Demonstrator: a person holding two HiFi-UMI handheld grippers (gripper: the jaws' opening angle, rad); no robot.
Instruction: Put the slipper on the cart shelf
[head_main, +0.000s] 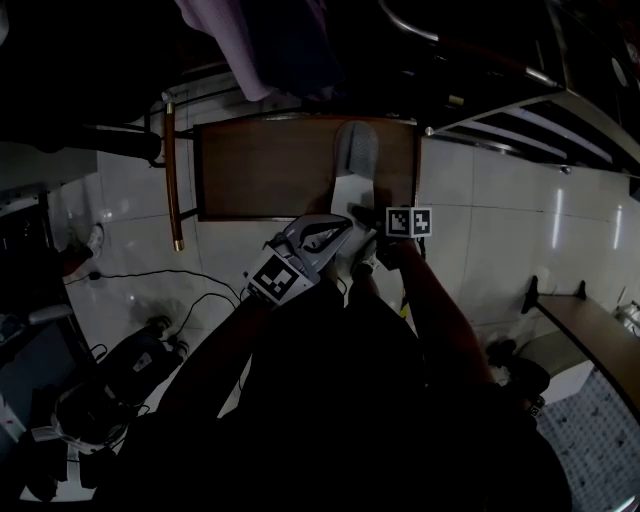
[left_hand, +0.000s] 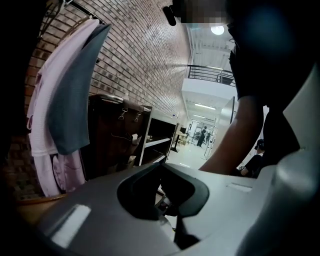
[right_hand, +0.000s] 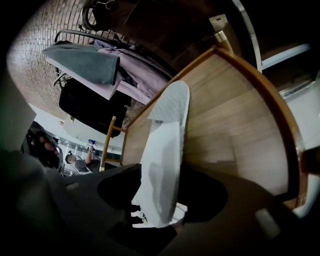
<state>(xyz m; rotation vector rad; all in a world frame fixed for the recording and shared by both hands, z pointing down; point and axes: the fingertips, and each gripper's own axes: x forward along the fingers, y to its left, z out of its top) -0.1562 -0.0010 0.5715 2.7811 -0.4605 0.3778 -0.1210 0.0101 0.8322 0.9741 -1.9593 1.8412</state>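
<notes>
The cart shelf (head_main: 260, 170) is a flat board of brown wood grain with a dark raised rim around it. A brass-coloured fitting (right_hand: 220, 36) sits at one far corner. One thing lies on it: the slipper (head_main: 355, 160), set lengthwise near the shelf's right side, close to the right rim but apart from it. Its grey ribbed front end points towards the shelf's far edge. Its pale back end juts out past the near edge, over the floor (head_main: 480, 200). The floor is glossy white tile, and the cart stands on it. Black cables (head_main: 190, 285) trail over the tiles left of the cart's near edge.
</notes>
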